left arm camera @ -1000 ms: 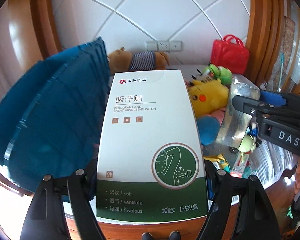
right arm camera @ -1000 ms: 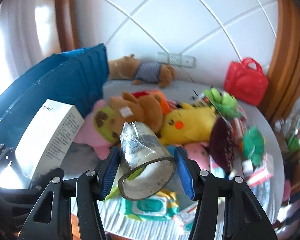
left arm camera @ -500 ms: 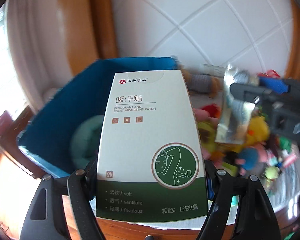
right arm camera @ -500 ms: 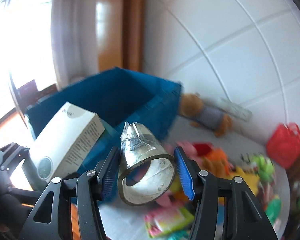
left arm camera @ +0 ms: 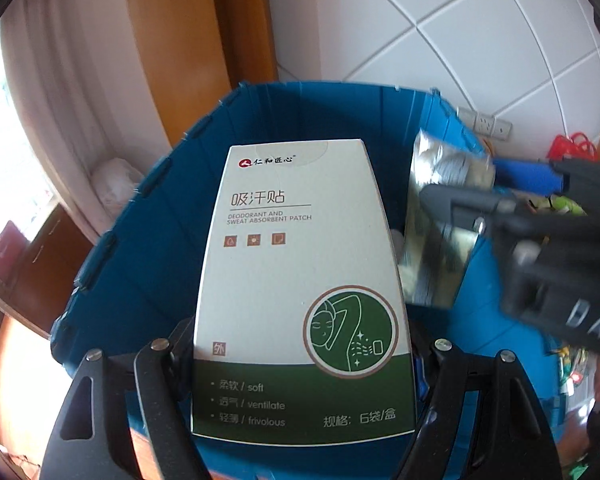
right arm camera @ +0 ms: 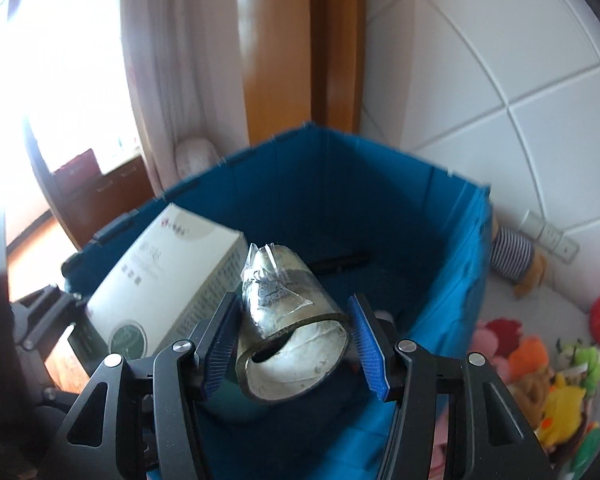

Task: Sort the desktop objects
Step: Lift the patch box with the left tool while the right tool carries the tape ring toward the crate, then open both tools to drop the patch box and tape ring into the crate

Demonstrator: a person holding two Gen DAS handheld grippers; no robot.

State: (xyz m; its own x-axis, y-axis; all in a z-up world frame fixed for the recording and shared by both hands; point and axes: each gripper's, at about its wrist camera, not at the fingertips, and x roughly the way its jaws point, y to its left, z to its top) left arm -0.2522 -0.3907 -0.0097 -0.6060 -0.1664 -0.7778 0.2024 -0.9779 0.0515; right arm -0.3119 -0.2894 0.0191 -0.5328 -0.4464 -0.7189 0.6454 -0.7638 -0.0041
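My left gripper (left arm camera: 300, 364) is shut on a white and green box of sweat patches (left arm camera: 300, 288) and holds it over the open blue bin (left arm camera: 172, 240). My right gripper (right arm camera: 294, 344) is shut on a silver foil-wrapped tube (right arm camera: 288, 324), also over the blue bin (right arm camera: 380, 232). The box shows in the right wrist view (right arm camera: 168, 280) to the left of the tube. The tube (left arm camera: 436, 232) and the right gripper (left arm camera: 540, 232) show at the right of the left wrist view.
Plush toys (right arm camera: 540, 368) lie on the desk to the right of the bin. A red bag (left arm camera: 572, 148) stands by the tiled wall. A dark item (right arm camera: 340, 260) lies inside the bin. A wooden frame and curtain stand behind the bin.
Both grippers have swung left from over the toy pile to over the blue bin, each still holding its object.
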